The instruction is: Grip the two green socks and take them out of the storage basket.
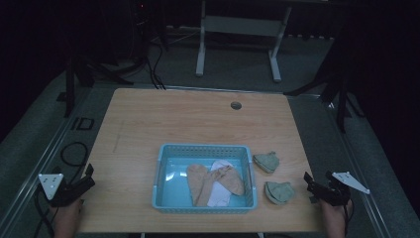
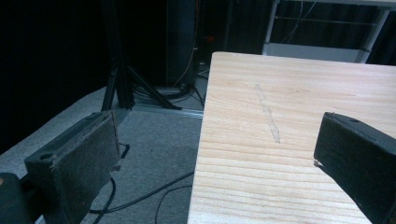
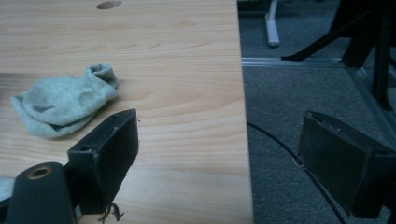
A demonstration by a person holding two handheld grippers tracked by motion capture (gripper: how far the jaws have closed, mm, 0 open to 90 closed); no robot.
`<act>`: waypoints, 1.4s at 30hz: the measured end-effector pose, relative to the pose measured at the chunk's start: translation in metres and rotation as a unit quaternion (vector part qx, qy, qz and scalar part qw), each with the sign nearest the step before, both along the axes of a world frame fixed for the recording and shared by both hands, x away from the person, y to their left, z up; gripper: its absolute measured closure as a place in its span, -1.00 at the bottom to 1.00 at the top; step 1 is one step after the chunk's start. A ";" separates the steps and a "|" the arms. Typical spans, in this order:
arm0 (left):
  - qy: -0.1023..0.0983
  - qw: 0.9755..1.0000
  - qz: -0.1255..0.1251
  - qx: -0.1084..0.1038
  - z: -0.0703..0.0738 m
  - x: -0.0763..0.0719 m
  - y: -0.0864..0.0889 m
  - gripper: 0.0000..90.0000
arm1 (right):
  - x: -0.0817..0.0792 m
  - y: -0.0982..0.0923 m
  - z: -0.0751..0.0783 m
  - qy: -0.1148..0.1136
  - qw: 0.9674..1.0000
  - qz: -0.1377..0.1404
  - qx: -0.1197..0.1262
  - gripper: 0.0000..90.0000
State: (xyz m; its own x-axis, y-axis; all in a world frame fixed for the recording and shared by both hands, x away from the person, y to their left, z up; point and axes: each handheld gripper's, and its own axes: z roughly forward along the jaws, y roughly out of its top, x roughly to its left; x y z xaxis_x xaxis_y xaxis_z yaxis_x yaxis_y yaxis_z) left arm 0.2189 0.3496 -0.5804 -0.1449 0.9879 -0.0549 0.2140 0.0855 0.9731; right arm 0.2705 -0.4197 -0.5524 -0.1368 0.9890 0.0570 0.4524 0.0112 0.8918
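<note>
Jaws of both grippers gape beside basket [image 1: 163, 171] and socks [image 1: 266, 161]

Left gripper [image 2: 217, 154]: jaws wide apart, nothing between them
Left jaw: over the grey floor [image 2: 154, 140], off the table edge
Right jaw: above the wooden table [image 2: 289, 93]
Tabletop: pale scuff mark [image 2: 268, 114]
Floor: black cables [image 2: 140, 196]
Background: dark stand legs [image 2: 126, 79]

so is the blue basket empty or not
Not empty: the blue basket holds tan socks lying over a white sock.
</note>
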 end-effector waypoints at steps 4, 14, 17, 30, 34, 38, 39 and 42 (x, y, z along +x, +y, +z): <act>0.000 1.000 0.000 0.000 0.000 0.000 0.000 -0.99 | -0.007 0.000 -0.004 -0.019 1.000 -0.005 -0.006 -0.72; -0.001 1.000 -0.001 0.000 0.000 0.000 0.000 -0.99 | -0.014 0.005 -0.009 -0.049 0.998 -0.032 -0.038 -0.72; -0.003 1.000 0.000 -0.002 0.000 0.000 0.000 -0.99 | -0.015 0.004 -0.011 -0.061 0.996 -0.047 -0.044 -0.72; -0.003 1.000 -0.001 -0.004 0.000 0.000 0.001 -0.99 | -0.016 0.001 -0.012 -0.090 0.994 -0.048 -0.034 -0.72; -0.003 1.000 -0.001 -0.002 0.000 -0.001 0.001 -0.99 | -0.016 0.001 -0.012 -0.095 0.994 -0.044 -0.036 -0.72; -0.004 1.000 0.000 -0.002 0.000 -0.001 0.000 -0.99 | -0.015 0.001 -0.012 -0.092 0.994 -0.043 -0.033 -0.72; -0.004 1.000 0.000 -0.002 0.000 -0.001 0.000 -0.99 | -0.015 0.001 -0.012 -0.091 0.994 -0.042 -0.034 -0.72; -0.004 1.000 0.000 -0.001 0.000 -0.001 0.001 -0.99 | -0.014 0.001 -0.012 -0.089 0.995 -0.043 -0.034 -0.72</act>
